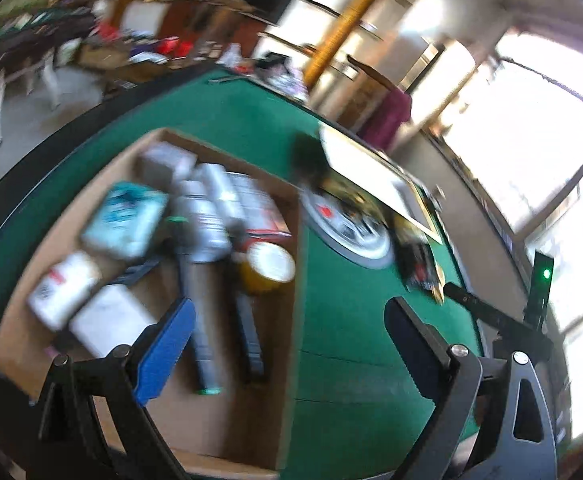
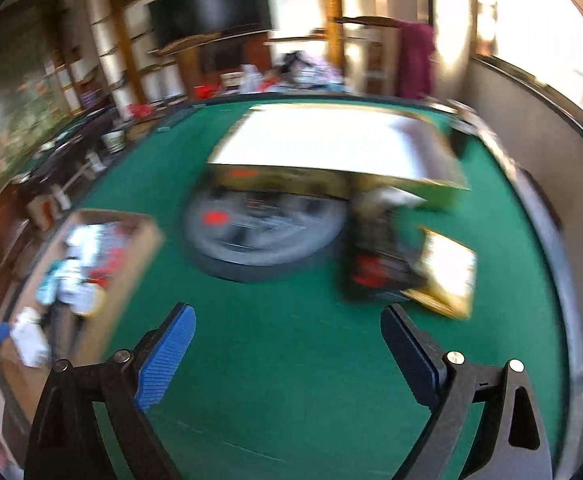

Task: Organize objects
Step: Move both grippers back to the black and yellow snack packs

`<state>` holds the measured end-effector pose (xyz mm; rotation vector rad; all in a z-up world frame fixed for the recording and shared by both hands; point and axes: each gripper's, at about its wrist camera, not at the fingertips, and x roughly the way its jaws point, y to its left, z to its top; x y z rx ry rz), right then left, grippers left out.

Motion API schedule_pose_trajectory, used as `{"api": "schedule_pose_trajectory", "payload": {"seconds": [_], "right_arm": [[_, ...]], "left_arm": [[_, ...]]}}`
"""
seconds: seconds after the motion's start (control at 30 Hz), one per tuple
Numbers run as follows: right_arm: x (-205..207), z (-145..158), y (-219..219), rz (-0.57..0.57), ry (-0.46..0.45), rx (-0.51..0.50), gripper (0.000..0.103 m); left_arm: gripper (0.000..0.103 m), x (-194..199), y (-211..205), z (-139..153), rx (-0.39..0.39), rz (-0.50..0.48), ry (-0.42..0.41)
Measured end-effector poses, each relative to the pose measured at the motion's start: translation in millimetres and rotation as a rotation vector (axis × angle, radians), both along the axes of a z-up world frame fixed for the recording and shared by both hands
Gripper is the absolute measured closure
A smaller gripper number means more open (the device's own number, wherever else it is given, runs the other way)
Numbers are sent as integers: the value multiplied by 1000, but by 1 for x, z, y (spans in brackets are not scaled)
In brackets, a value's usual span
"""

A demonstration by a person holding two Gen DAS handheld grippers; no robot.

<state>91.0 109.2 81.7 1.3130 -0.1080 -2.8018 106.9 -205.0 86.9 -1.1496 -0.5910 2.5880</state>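
Observation:
Both views are smeared by motion. A brown cardboard box [image 1: 287,320] lies on the green table [image 1: 355,340], packed with several items: a teal packet [image 1: 125,220], a grey tube [image 1: 205,320], a yellow tub with a white lid [image 1: 269,266] and white boxes [image 1: 105,316]. My left gripper [image 1: 289,316] hangs open over the box's right wall, nothing between its blue pads. My right gripper [image 2: 287,322] is open over bare green felt. The same cardboard box [image 2: 139,264] sits to its left. Ahead lie a round grey disc with a red dot [image 2: 263,228] and a dark red-and-black object [image 2: 379,268].
A large flat box with a white top [image 2: 331,140] sits behind the disc, and a yellow-framed flap [image 2: 451,272] lies at its right. A dark stand with a green light [image 1: 543,280] rises at the right. Cluttered furniture, shelves and bright windows surround the table.

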Motion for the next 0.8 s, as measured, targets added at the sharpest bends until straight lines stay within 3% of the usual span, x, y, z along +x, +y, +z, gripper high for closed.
{"api": "schedule_pose_trajectory", "payload": {"seconds": [0.17,0.33,0.47,0.63,0.8], "right_arm": [[19,-12,59,-142,-8,20,6],[24,-13,71,-190,23,56,5],[12,-9,63,-185,62,121,5],[3,3,57,-202,133,151,5],[-10,22,51,-204,202,164,2]], "left_arm": [[8,-5,71,-2,-90,-174,-21],[8,-2,111,-11,-151,-258,-57],[8,-3,123,-7,-194,-263,-81],[8,-7,132,9,-275,-224,-36],[8,-15,139,18,-305,-197,-6]]}}
